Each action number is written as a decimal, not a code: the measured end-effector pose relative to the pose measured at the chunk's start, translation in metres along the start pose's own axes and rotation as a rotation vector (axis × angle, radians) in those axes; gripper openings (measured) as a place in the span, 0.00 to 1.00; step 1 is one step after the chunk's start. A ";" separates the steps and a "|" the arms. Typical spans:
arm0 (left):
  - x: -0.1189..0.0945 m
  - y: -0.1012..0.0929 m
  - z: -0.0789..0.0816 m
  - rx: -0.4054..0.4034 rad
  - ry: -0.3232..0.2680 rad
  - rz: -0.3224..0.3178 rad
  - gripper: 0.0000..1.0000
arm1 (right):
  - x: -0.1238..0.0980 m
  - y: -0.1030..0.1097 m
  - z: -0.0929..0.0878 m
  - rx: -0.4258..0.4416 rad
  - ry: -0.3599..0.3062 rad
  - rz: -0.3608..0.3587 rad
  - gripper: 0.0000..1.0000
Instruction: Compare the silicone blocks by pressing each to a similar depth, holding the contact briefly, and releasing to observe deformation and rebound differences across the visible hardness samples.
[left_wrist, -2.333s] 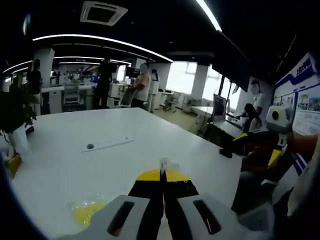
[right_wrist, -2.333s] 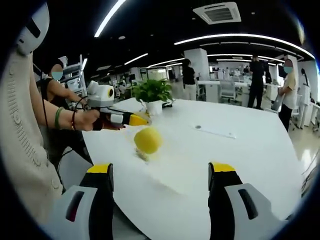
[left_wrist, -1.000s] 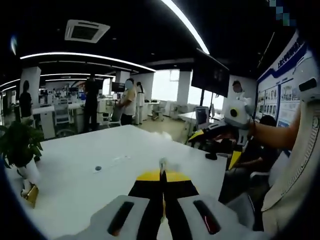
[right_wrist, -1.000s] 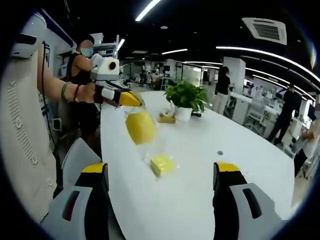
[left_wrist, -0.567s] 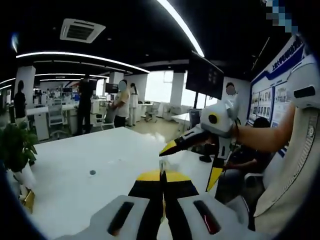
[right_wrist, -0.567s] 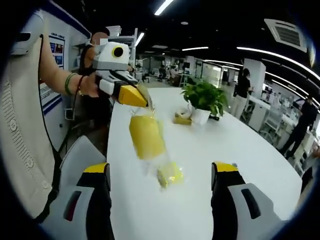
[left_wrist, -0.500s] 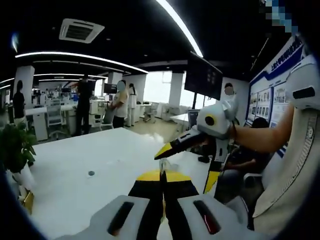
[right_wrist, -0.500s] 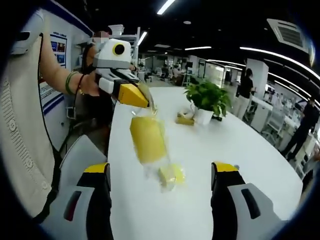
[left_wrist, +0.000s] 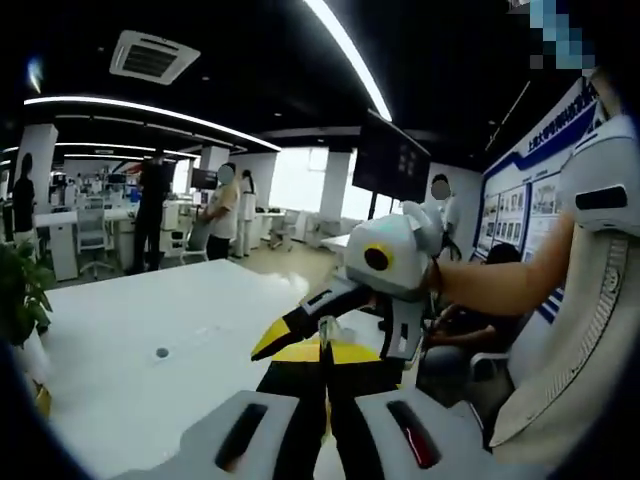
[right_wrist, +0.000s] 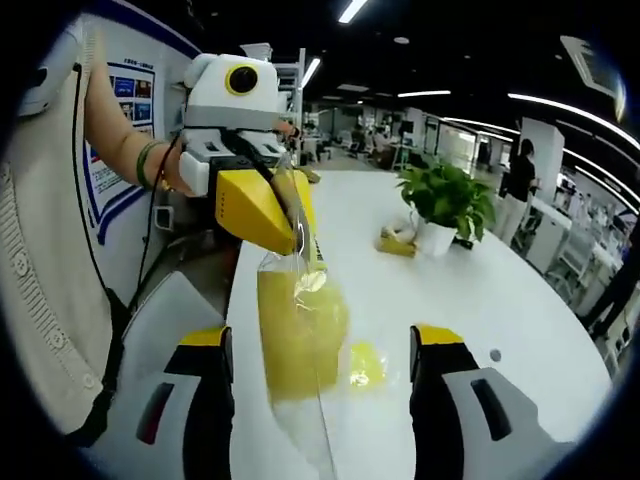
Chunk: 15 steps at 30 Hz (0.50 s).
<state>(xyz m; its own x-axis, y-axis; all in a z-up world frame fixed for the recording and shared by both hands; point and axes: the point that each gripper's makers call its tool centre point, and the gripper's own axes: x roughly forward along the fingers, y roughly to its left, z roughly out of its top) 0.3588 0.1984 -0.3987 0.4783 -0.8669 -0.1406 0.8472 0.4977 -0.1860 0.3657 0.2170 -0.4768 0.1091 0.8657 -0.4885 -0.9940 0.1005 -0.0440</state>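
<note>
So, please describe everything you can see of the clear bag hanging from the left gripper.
The clear bag is thin, glossy plastic holding a yellow block. The left gripper pinches its top edge between shut yellow jaws, so it hangs above the white table, between the open right gripper jaws. Its empty lower end looks crumpled.

Two yellow silicone blocks: one bagged block (right_wrist: 297, 340) hanging up in the air, one second block (right_wrist: 367, 364) lying on the single white desk (right_wrist: 480, 300). One potted plant (right_wrist: 447, 205). Two grippers: left gripper (right_wrist: 300, 235), right gripper (right_wrist: 322, 345).
</note>
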 end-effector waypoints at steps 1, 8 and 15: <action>0.001 -0.002 0.001 -0.003 -0.003 -0.007 0.00 | 0.001 0.001 -0.001 0.000 0.004 0.007 0.60; 0.004 -0.011 0.010 0.002 -0.032 -0.040 0.00 | 0.006 0.008 0.002 -0.013 -0.008 0.039 0.47; 0.000 -0.017 0.020 0.013 -0.058 -0.046 0.00 | 0.003 0.018 0.017 -0.045 -0.057 0.044 0.32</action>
<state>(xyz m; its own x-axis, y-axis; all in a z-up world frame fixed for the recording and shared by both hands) 0.3487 0.1895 -0.3755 0.4509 -0.8894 -0.0750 0.8715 0.4569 -0.1784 0.3488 0.2299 -0.4645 0.0641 0.8953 -0.4409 -0.9972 0.0404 -0.0630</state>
